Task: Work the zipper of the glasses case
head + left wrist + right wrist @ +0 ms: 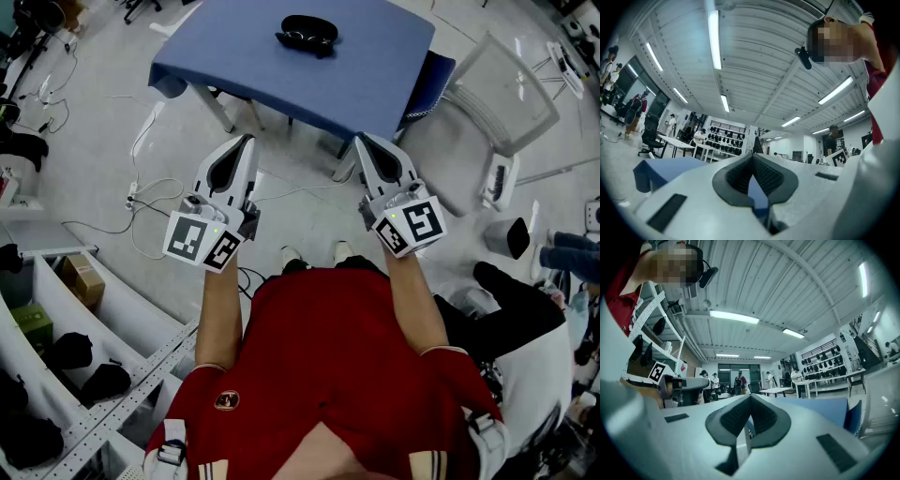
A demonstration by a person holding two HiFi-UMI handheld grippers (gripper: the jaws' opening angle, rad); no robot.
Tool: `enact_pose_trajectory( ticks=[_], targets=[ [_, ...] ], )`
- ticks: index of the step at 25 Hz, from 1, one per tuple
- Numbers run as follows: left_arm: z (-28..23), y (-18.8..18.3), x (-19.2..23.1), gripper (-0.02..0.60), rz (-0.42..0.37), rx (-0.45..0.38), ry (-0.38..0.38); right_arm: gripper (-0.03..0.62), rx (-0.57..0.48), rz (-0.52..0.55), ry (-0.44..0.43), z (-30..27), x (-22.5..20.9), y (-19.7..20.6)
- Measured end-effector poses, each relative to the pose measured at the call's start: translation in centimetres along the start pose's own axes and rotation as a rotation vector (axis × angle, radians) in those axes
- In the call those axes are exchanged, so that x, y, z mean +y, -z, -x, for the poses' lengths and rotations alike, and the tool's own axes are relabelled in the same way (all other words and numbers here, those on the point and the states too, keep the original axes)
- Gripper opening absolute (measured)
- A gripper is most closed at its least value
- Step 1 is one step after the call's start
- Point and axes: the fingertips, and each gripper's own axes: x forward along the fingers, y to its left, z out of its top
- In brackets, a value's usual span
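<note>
Left gripper (246, 142): closed, empty | right gripper (362, 141): closed, empty | glasses case (307, 34): lay on blue table (375, 70), well apart from both.

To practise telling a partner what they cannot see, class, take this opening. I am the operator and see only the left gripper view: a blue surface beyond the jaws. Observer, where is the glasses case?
Observer: The head view shows the black oval glasses case lying on the blue rectangular table, towards its far edge.
Operator: Is either gripper touching it?
Observer: No. The left gripper and the right gripper are both held near the table's near edge, well apart from the case.
Operator: Is the right gripper holding anything?
Observer: No. The right gripper view shows its jaws together with nothing between them.
</note>
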Motion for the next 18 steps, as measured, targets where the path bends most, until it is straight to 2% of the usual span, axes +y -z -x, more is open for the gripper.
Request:
enact_pose_trajectory(
  ticks=[9,18],
  targets=[
    [0.4,0.0,1.2,0.008,-0.001,0.006,0.032,-0.008,-0.033,-0.018,0.01,-0.8,0.8,0.0],
    [2.5,-0.6,3.1,0.008,0.006,0.004,0.071,-0.008,-0.032,-0.018,0.071,-1.3,1.9,-0.2]
  ],
)
